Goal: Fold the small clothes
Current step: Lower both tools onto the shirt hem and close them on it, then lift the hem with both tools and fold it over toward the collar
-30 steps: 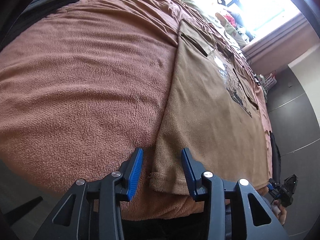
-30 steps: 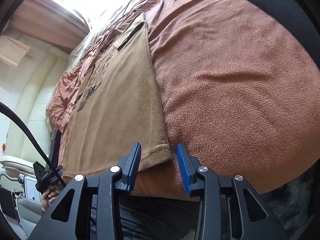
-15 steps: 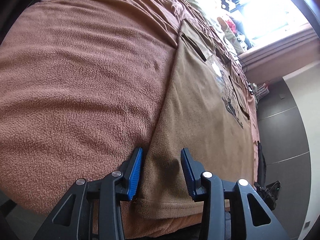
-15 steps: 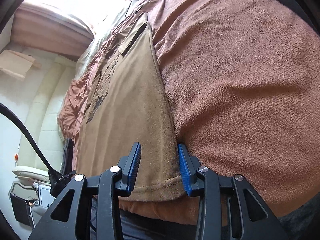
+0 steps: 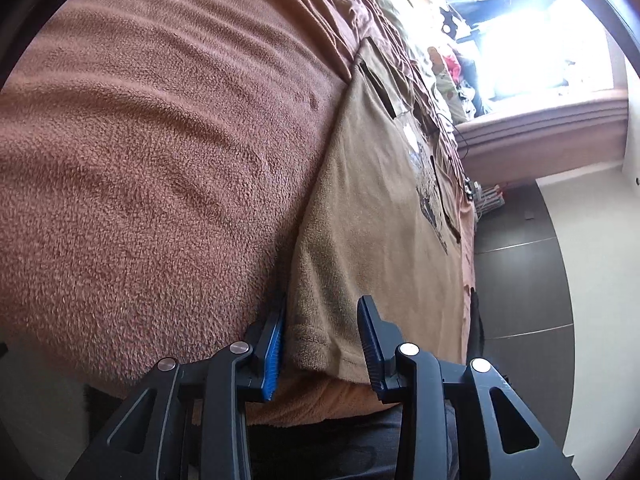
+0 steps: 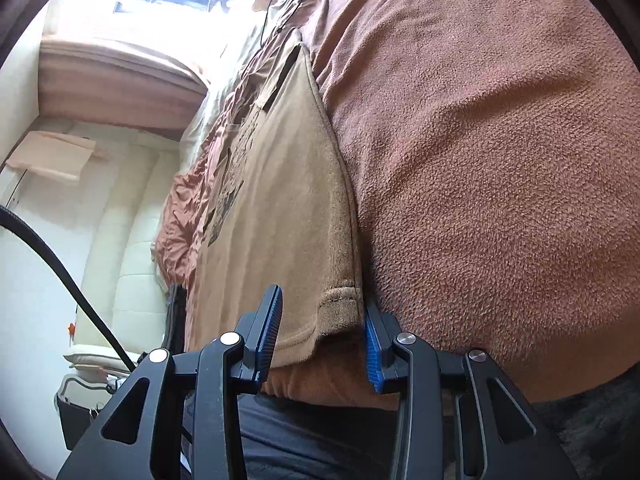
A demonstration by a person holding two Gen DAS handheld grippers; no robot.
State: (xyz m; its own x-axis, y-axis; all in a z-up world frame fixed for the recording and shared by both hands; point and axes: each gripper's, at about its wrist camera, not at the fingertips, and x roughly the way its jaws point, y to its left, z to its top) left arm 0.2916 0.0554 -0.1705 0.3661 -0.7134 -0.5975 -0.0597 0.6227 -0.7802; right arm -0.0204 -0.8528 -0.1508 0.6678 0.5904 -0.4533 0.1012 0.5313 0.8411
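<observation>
Straddling the tan printed cotton T-shirt's (image 5: 384, 208) hem corners, my left gripper (image 5: 322, 340) and right gripper (image 6: 322, 334) gape unclosed; next, pinch both.

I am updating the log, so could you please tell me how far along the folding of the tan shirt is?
Early stage. Done: the tan shirt lies flat on the brown blanket. In hand: the left gripper and right gripper each straddle a hem corner, jaws open, not yet clamped. Left: grip both corners and make the fold; no crosswise fold shows yet.
</observation>
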